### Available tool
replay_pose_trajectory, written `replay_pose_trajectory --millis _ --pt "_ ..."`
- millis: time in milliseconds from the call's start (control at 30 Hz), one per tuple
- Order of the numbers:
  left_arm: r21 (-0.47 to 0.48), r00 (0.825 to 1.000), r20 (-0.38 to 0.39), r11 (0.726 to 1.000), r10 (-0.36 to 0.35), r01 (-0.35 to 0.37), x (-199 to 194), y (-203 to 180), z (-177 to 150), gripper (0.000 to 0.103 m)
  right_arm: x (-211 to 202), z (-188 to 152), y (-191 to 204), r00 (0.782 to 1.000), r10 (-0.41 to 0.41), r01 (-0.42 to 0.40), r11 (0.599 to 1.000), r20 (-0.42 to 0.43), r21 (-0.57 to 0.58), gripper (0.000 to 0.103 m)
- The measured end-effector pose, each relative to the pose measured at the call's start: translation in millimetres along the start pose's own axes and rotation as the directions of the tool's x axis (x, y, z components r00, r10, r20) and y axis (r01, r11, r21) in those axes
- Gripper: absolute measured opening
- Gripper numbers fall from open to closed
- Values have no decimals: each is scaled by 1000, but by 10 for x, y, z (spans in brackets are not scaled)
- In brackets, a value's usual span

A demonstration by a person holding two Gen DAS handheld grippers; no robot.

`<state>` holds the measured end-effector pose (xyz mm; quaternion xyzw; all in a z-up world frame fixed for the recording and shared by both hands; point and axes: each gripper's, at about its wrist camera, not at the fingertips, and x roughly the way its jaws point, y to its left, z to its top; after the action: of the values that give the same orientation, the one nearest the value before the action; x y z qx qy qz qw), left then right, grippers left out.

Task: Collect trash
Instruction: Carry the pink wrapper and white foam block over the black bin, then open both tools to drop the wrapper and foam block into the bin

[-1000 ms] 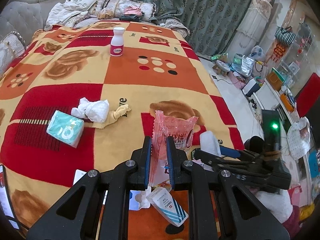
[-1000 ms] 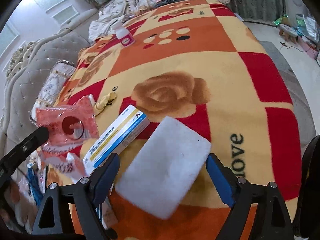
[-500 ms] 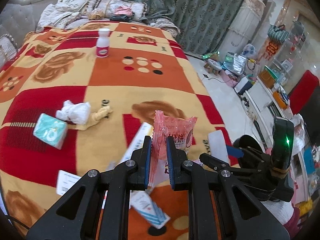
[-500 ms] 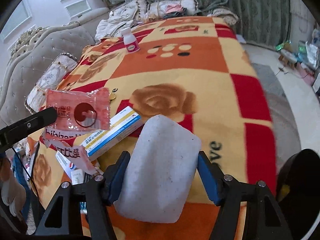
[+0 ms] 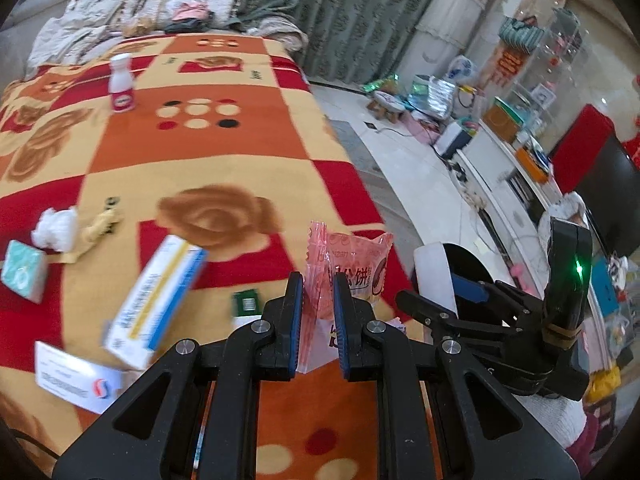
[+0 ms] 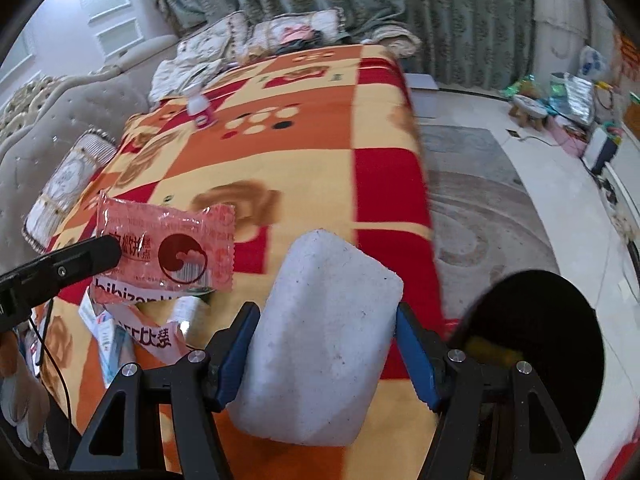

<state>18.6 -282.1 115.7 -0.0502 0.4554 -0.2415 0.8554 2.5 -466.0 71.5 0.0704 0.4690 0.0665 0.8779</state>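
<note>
My left gripper (image 5: 318,312) is shut on a pink snack wrapper (image 5: 352,272) and holds it above the bed's near edge; the wrapper also shows in the right wrist view (image 6: 168,248). My right gripper (image 6: 324,344) is shut on a white foam piece (image 6: 324,336), lifted off the patterned blanket (image 6: 280,152). The foam piece also shows in the left wrist view (image 5: 434,276). A black bin (image 6: 536,344) stands on the floor just right of the right gripper. A medicine box (image 5: 156,300), a crumpled tissue (image 5: 56,226) and a teal tissue pack (image 5: 22,276) lie on the blanket.
A white bottle (image 5: 122,82) stands far back on the blanket. A white card (image 5: 72,376) lies at the near left. Pillows (image 5: 188,8) and curtains sit behind the bed. Floor clutter and a TV cabinet (image 5: 500,184) line the right side.
Both grippers have swung right toward the bed's edge and the floor. The right gripper has closed on the white foam piece and lifted it; the black bin has come into view.
</note>
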Motion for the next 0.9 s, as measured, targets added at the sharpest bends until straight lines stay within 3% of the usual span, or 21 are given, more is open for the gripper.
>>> replay_pose_trajectory --millis 433,900 --pt "36 996 -58 996 -75 77 476 -690 29 13 -257 -237 -890 994 -108 107 987 -3 116 65" --pt "67 990 -106 992 -97 105 857 -1105 -51 13 -324 -396 -1462 988 -151 151 966 -16 207 67"
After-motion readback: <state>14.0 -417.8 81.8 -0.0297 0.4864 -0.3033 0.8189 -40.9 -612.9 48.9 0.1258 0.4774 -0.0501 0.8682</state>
